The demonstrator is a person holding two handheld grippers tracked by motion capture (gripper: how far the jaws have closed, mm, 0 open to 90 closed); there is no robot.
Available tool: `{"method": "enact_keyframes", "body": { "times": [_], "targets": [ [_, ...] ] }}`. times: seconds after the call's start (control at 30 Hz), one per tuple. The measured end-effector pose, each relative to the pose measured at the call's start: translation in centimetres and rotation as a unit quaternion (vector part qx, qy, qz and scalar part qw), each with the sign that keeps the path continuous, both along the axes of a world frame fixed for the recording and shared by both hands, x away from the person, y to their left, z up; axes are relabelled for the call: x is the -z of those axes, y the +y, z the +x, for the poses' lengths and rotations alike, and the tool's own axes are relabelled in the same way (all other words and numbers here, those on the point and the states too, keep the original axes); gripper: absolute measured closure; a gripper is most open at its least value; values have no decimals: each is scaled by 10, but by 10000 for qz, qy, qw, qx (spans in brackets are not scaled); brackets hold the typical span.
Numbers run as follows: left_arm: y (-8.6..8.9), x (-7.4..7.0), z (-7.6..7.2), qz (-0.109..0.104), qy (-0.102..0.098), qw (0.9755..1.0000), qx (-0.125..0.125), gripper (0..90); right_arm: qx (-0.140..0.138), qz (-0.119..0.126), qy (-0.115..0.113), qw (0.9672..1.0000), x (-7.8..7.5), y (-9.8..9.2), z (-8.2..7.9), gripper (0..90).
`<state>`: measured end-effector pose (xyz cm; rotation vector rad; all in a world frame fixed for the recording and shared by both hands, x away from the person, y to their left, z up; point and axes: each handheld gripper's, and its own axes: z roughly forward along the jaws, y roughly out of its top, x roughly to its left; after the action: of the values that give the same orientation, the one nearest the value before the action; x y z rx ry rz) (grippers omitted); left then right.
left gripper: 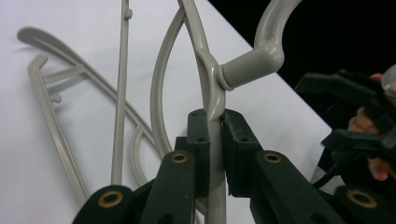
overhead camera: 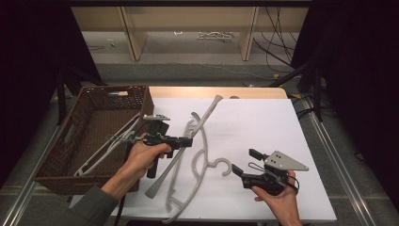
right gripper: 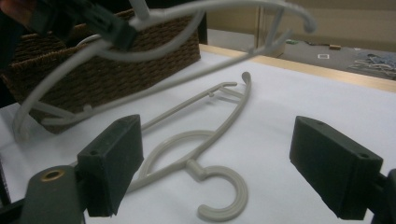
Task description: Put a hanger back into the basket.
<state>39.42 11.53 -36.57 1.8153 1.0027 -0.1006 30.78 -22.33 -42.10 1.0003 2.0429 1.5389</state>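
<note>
My left gripper is shut on a grey plastic hanger, clamping its thin bar just below the hook. That hanger hangs tilted above the white table, left of centre. A second grey hanger lies flat on the table with its hook pointing toward my right gripper. My right gripper stands open just right of that hook, with nothing between its pads.
A brown wicker basket sits at the table's left edge with more grey hangers leaning inside. The white sheet covers the table; its right half is bare. Shelving and cables lie on the floor beyond.
</note>
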Motion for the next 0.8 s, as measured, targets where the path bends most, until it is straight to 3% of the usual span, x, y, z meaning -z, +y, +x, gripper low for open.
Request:
{"method": "enact_keyframes", "body": {
  "times": [0.07,0.5,0.8],
  "targets": [
    [4,-15,-1,-149,-52,9999,13,819,-14,18,12,10000,0,0,0,185],
    [32,-65,0,-227,-317,9992,-51,819,-4,55,3,10000,1,0,1,184],
    [49,-80,-3,-348,-376,9986,-91,819,29,-24,19,10000,1,0,1,184]
  ]
}}
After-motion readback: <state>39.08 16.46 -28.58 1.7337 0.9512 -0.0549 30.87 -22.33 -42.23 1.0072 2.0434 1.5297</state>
